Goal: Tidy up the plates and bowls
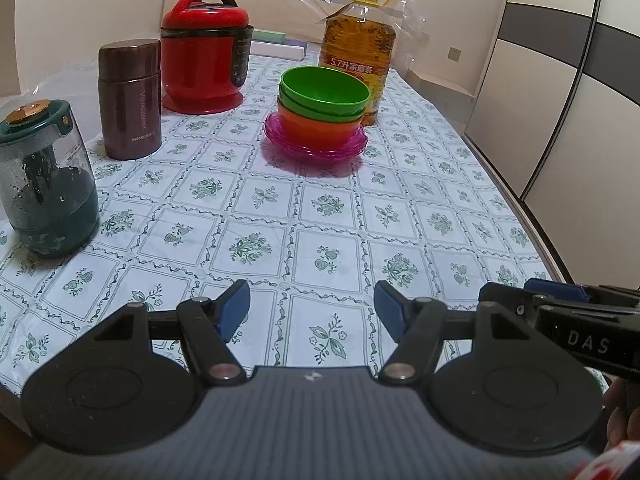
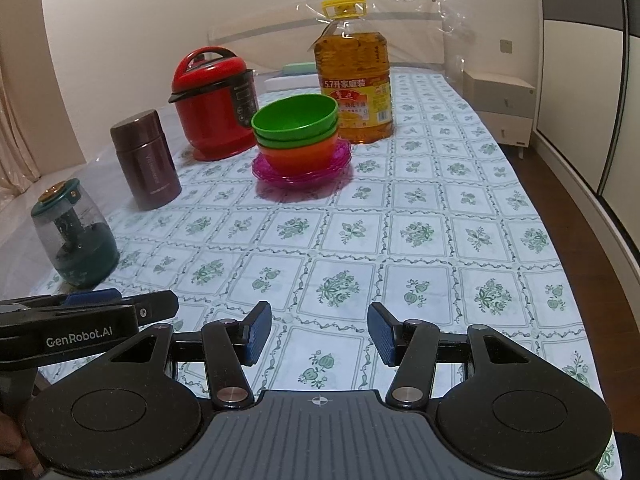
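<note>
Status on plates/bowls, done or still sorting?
Looks done: green bowls nested in the orange bowl, all on the pink plates, one stack beside the oil bottle. In hand: nothing; left gripper and right gripper both open, empty. Left: no loose dishes visible.

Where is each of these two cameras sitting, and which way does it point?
Left wrist: sits on the left gripper, looks forward over the table at the stacked bowls; its open fingers show, the right gripper at the edge.
Right wrist: sits on the right gripper, same direction; the left gripper shows.
Shared: bowls, oil bottle, red cooker.
</note>
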A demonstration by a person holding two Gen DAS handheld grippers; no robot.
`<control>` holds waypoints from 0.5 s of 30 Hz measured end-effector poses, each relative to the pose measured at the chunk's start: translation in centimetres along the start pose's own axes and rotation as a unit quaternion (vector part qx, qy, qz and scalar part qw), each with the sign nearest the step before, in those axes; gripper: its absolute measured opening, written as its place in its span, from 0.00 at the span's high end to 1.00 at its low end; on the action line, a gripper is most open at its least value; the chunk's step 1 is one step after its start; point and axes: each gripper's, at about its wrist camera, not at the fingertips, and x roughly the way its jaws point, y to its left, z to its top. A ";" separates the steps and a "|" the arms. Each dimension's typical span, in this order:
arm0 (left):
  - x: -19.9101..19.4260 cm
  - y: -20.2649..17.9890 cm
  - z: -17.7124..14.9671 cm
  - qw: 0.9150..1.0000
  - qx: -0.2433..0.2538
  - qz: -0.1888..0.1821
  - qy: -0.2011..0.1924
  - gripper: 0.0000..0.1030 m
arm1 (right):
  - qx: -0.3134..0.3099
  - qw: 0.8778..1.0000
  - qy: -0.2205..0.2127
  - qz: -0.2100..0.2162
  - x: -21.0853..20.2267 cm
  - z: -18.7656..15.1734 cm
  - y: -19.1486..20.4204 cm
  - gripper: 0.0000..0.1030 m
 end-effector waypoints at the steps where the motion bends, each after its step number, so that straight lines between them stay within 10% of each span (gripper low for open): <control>1: 0.0 0.0 0.0 1.000 0.000 0.000 0.000 0.36 | 0.000 1.000 0.000 0.000 0.0 0.0 0.0 0.48; 15: 0.1 -0.1 -0.1 1.000 0.003 -0.001 0.001 0.36 | 0.001 1.000 0.001 0.001 0.1 0.0 -0.1 0.48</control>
